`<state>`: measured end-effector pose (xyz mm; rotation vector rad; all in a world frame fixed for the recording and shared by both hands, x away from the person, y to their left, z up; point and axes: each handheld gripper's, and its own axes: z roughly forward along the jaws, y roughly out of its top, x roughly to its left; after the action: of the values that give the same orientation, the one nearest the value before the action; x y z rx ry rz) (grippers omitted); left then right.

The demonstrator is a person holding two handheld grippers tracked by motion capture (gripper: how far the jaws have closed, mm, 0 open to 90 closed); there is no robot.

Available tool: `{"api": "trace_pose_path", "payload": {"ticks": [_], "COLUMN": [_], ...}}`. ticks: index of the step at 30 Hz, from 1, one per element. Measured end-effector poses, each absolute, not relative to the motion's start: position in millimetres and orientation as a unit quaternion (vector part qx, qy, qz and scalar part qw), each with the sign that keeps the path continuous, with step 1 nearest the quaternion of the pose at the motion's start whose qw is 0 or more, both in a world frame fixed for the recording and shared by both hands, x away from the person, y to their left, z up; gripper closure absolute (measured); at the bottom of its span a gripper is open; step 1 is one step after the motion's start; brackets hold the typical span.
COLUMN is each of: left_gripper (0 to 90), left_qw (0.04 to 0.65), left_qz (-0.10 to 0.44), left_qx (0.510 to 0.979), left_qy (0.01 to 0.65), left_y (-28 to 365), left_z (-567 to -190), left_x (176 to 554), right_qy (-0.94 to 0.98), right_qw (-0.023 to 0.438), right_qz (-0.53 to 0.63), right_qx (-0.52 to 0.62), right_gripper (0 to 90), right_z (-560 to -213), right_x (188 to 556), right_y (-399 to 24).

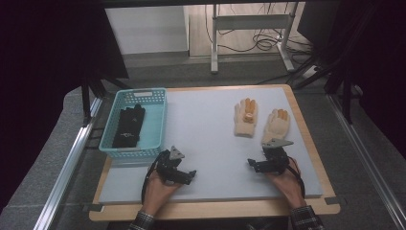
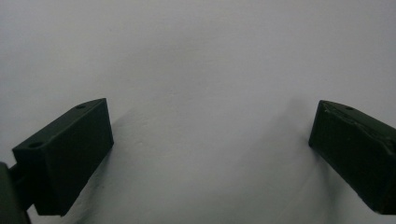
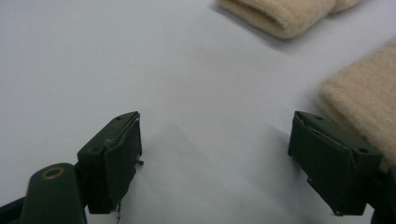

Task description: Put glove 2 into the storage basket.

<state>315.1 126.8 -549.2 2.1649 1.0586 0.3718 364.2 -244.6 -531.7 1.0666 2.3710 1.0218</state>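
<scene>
Two cream knitted gloves with orange fingertips lie flat on the grey mat, one glove to the left of the other glove. My right gripper rests on the mat just below the right glove, jaws wide open around bare mat. In the right gripper view that gripper has the near glove's cuff beside its right jaw and the far cuff at the top. My left gripper lies low on the mat near the basket, open, with nothing between the jaws.
A teal plastic basket stands at the mat's left back corner with black gloves inside. The mat lies on a wooden tabletop. Metal rails run along both sides, and a desk frame with cables stands beyond.
</scene>
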Motion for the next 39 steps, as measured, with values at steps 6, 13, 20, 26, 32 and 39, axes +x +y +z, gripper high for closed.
{"api": "trace_pose_path", "payload": {"ticks": [6,13,20,26,32,39], "left_gripper": [0.0,0.0,0.0,0.0,0.0,0.0], "left_qw": [0.344,0.344,0.345,0.345,0.345,0.343], "left_qz": [0.143,0.143,0.143,0.143,0.143,0.143], "left_qx": [0.834,0.834,0.833,0.833,0.833,0.835], "left_qy": [0.407,0.408,0.407,0.407,0.407,0.406], "left_y": [127,127,127,127,127,127], "left_z": [-549,-549,-549,-549,-549,-549], "left_x": [315,315,315,315,315,315], "right_qy": [0.833,0.826,0.825,0.813,0.815,0.808], "right_qw": [0.16,0.169,0.161,0.182,0.207,0.231], "right_qz": [0.366,0.367,0.366,0.366,0.342,0.329], "right_qx": [0.383,0.392,0.4,0.415,0.42,0.43], "right_gripper": [20.1,24.0,31.8,36.8,41.2,34.7], "right_z": [-527,-514,-494,-480,-475,-480], "right_x": [365,365,375,390,418,448], "right_y": [-252,-267,-286,-303,-312,-314]}}
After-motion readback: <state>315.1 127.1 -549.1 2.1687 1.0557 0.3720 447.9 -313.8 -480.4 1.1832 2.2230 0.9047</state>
